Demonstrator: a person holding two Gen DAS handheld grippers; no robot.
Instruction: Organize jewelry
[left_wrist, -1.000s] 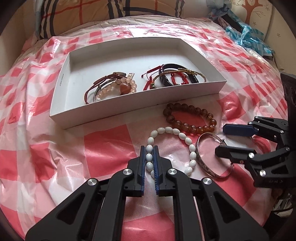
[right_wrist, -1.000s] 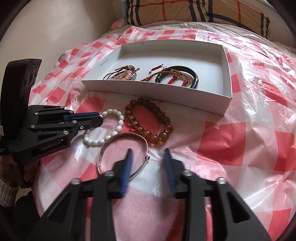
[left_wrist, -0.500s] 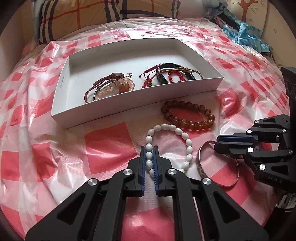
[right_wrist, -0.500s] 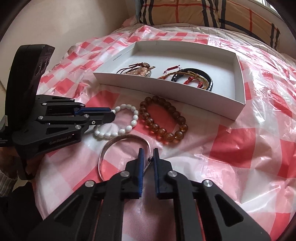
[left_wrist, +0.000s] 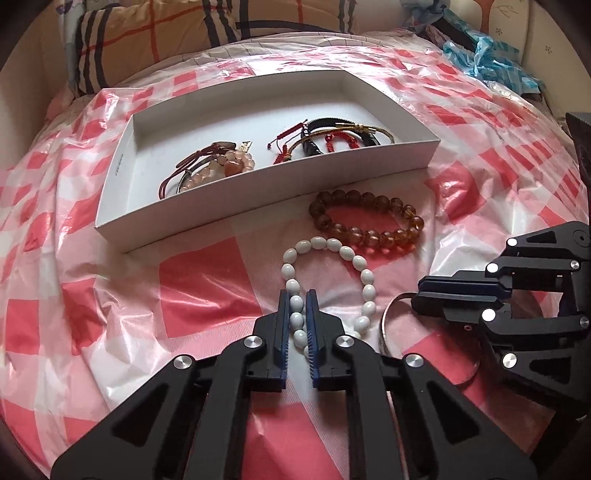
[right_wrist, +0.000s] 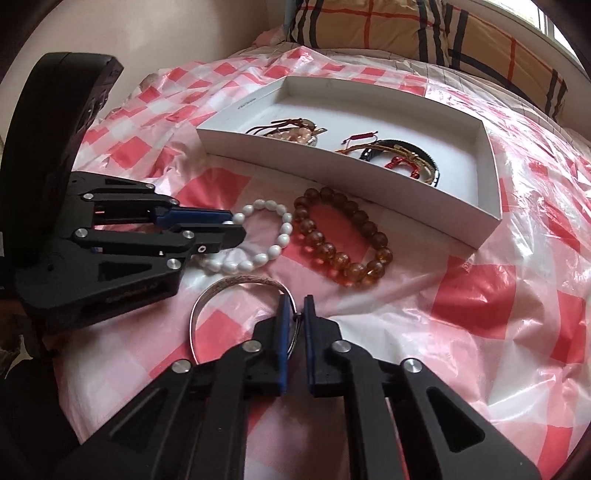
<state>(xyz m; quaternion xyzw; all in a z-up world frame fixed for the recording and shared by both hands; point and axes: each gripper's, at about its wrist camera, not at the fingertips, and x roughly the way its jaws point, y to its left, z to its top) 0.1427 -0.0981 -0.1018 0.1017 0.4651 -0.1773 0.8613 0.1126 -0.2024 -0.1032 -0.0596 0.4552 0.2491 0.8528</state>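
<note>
Bed cover (left_wrist: 207, 295): glossy plastic, red-and-white check. Box (left_wrist: 258, 206): plain white. White bead bracelet (left_wrist: 364, 273): milky oval beads. Amber bead bracelet (left_wrist: 369, 232): translucent brown-orange round beads. Bangle (right_wrist: 236, 284): silver metal. Inside box: pink bead bracelet (left_wrist: 221, 168) with maroon cord; red, black and gold cord bracelets (left_wrist: 332, 138). Pillow (left_wrist: 177, 37): tan, black-and-red plaid.

A white bead bracelet (left_wrist: 325, 280) lies flat on the checked bed cover, an amber bead bracelet (left_wrist: 365, 218) just beyond it, a silver bangle (right_wrist: 236, 295) beside them. The white box (left_wrist: 258, 206) behind holds pink-bead and red-and-black cord bracelets.
</note>
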